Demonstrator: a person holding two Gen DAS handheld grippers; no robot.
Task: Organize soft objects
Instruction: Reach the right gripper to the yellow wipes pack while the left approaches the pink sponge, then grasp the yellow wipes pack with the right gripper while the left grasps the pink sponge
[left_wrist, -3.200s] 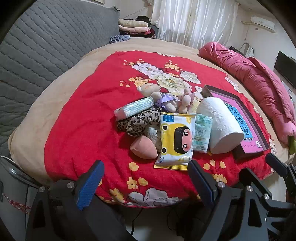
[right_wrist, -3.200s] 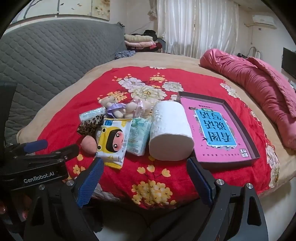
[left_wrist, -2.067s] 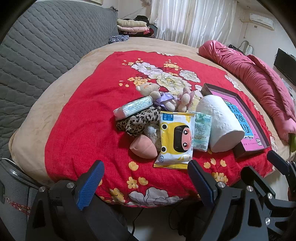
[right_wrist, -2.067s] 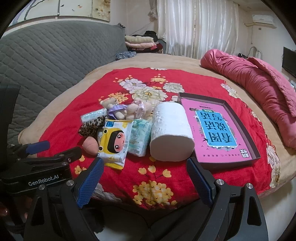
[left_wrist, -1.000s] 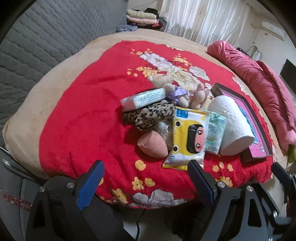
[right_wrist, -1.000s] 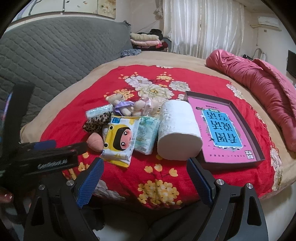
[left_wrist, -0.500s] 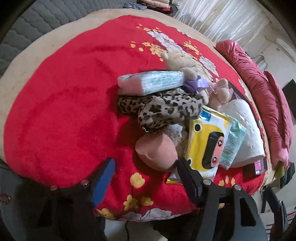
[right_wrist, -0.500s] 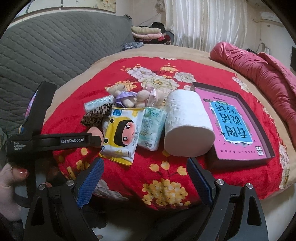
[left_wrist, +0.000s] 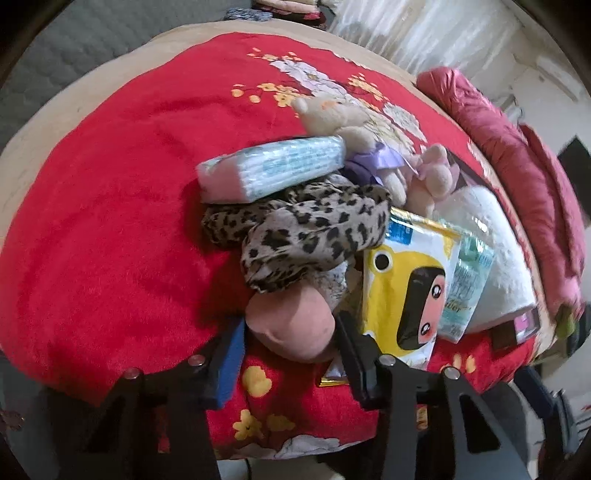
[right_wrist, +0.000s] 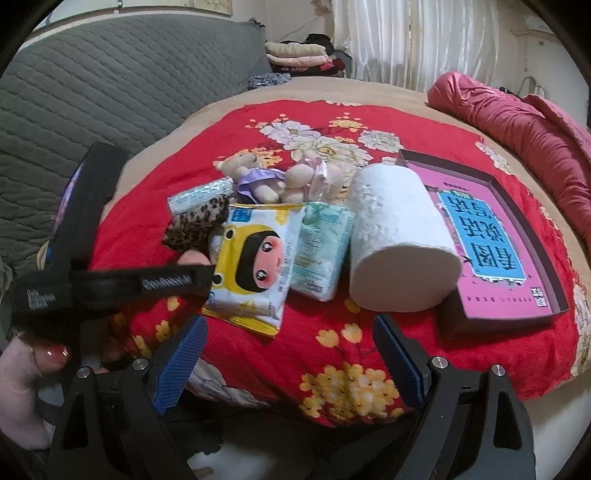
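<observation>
The left tongs have advanced and now pinch the pink sponge, beginning sorting; right tongs hang spread.

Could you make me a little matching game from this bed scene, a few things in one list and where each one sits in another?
Things:
1. pink sponge
2. paper roll
3. teddy bear
4. pink book

Places:
A. inside the dark box
B. between the left gripper fingers
C. lying on its side against the box
D. behind the wipes pack

Pairs: 1-B, 2-C, 3-D, 4-A
</observation>
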